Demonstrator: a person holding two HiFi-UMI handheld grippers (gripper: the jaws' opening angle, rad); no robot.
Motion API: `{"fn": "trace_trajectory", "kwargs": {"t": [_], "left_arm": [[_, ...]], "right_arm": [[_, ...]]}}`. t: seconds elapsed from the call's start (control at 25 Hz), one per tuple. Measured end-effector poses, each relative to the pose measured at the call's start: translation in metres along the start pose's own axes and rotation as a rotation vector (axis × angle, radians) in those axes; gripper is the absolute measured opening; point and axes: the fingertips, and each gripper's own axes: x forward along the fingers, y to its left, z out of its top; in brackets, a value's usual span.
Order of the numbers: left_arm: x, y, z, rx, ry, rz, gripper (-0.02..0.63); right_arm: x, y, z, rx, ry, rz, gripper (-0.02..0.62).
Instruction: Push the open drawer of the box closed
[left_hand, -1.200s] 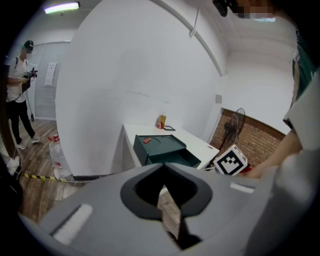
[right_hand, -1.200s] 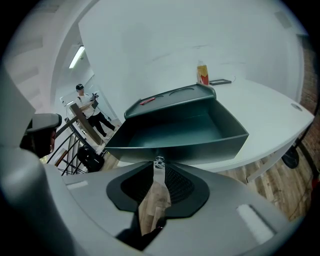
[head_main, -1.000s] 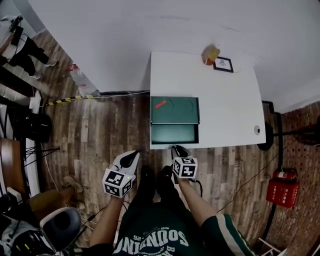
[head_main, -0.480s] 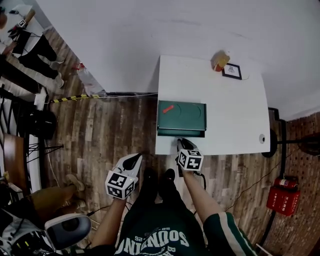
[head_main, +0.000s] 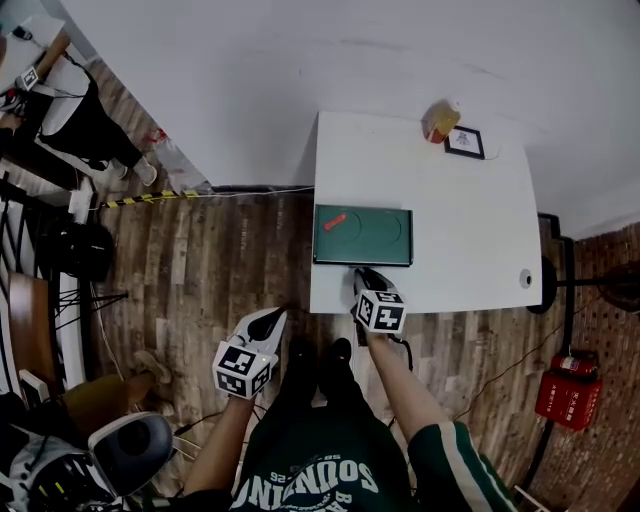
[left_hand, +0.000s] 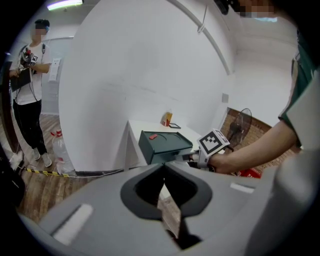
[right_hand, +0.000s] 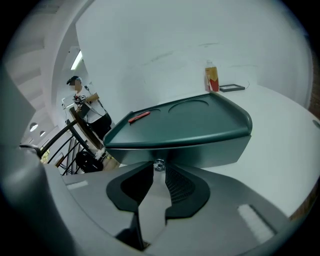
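A dark green plastic box (head_main: 362, 235) sits on the white rectangular table (head_main: 470, 230), close to its near edge, with a small red piece (head_main: 334, 220) lying on its lid. Its drawer (right_hand: 200, 149) looks pushed in flush with the front. The right gripper (head_main: 362, 274) points at that front, jaws only a sliver apart, the little metal knob (right_hand: 159, 165) right at their tips. Whether they touch it I can't quite make out. The left gripper (head_main: 272, 318) hangs over the wooden floor (head_main: 210, 270), well apart from the table, tips together on nothing.
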Motion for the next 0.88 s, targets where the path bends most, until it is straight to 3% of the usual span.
{"fn": "trace_trajectory", "kwargs": {"t": [0.28, 0.32, 0.64, 0.88], "left_arm": [[0.011, -0.004, 0.012, 0.022, -0.014, -0.022, 0.052], [0.013, -0.005, 0.017, 0.031, -0.019, -0.029, 0.052], [0.025, -0.026, 0.058, 0.099, -0.087, -0.081, 0.052], [0.027, -0.041, 0.076, 0.133, -0.114, -0.104, 0.052]], "right_arm": [[-0.039, 0.002, -0.025, 0.002, 0.018, -0.002, 0.068], [-0.048, 0.001, -0.023, 0.004, 0.006, -0.004, 0.022], [-0.125, -0.007, 0.041, -0.12, -0.22, -0.034, 0.002], [-0.157, -0.009, 0.059, -0.159, -0.308, -0.052, 0.002]]}}
